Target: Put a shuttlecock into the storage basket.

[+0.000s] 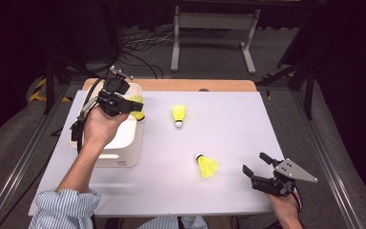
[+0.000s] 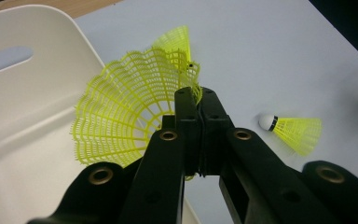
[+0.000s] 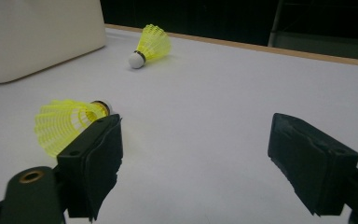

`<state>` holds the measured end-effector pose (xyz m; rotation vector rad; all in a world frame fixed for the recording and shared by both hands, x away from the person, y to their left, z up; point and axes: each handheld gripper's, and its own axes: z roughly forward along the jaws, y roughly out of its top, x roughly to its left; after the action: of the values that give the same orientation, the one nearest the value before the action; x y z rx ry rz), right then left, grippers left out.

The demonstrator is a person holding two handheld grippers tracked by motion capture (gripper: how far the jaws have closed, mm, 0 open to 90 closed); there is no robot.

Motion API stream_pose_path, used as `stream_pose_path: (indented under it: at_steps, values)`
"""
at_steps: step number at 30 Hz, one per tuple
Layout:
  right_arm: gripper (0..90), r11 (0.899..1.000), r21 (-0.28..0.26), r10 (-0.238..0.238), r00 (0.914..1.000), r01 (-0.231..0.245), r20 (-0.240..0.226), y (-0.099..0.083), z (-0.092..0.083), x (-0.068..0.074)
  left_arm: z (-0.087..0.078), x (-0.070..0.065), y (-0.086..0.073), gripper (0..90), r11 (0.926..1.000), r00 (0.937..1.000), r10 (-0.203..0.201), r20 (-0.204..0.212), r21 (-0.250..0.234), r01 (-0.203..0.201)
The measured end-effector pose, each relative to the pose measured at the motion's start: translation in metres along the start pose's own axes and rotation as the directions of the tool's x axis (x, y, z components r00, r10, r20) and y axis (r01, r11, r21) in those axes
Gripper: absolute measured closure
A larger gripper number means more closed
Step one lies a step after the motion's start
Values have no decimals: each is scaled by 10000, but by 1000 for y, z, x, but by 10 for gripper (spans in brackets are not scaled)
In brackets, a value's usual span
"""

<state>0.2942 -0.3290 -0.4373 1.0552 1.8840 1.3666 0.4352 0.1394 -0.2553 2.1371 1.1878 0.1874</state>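
My left gripper (image 1: 132,107) is shut on the rim of a yellow shuttlecock's mesh skirt (image 2: 121,116), at the right wall of the white bin (image 1: 124,148). In the left gripper view the jaws (image 2: 195,100) pinch the skirt, with the bin (image 2: 28,93) to the left. A second yellow shuttlecock (image 1: 179,114) lies mid-table, cork toward me. A third (image 1: 207,166) lies nearer the front. My right gripper (image 1: 254,162) stands open at the front right, low over the table. In its own view, the gripper (image 3: 196,130) has the near shuttlecock (image 3: 65,123) just beyond its left jaw.
The white table top (image 1: 228,124) ends in a wooden strip at the back. A metal stand (image 1: 214,28) and loose cables lie on the floor behind. Dark frame legs flank both sides. The far shuttlecock (image 3: 151,44) and bin wall (image 3: 42,37) sit ahead of the right gripper.
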Motion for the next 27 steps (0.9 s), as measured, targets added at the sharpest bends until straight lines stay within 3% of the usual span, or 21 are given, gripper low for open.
stream_pose_path:
  at_steps: [11, 27]
  values:
    - [185, 10000, 20, -30, 10000, 30, 7, 0, 0, 0, -11, 8, -3, 889, 9995, 9996, -218, -196, -219, 214]
    - [185, 10000, 19, -30, 10000, 30, 6, 0, 0, 0, -12, 19, -9, 889, 9988, 9975, -455, -534, -193, 445]
